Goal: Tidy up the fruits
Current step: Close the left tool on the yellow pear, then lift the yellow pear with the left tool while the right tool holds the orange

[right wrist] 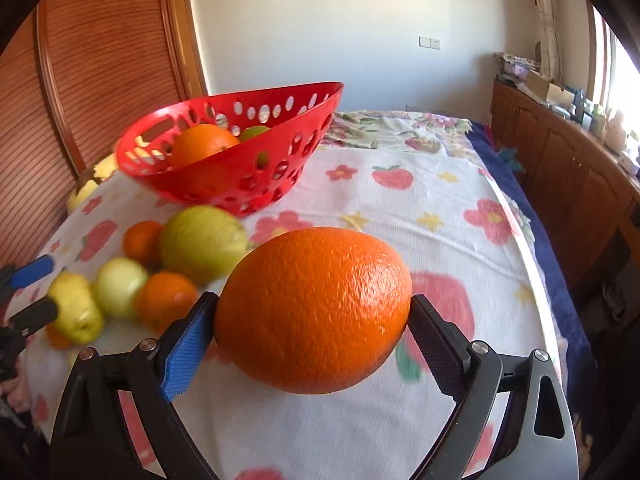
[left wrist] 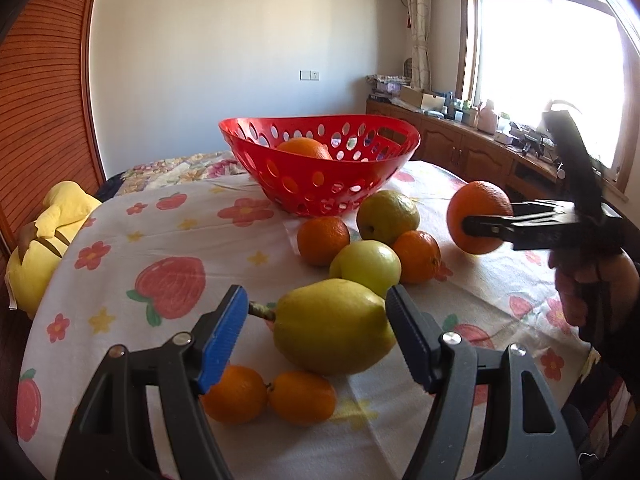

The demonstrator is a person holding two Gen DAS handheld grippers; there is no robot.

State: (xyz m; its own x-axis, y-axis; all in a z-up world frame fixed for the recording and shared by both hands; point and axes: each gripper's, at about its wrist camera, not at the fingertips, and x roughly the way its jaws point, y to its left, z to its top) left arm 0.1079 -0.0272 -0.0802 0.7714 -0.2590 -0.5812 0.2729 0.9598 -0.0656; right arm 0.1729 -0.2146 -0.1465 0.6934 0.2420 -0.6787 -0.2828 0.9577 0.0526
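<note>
Two grips: our right gripper [right wrist: 312, 340] clamps the big round orange [right wrist: 314, 310]; our left gripper [left wrist: 316, 330], fingers apart around the yellow-green pear [left wrist: 334, 328], should wait while we lower the orange gently into the red perforated plastic basket [right wrist: 224, 184].

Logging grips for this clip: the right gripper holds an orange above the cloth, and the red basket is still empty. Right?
Not quite: the red basket already holds an orange, as the right wrist view shows. The right gripper does hold an orange.
</note>
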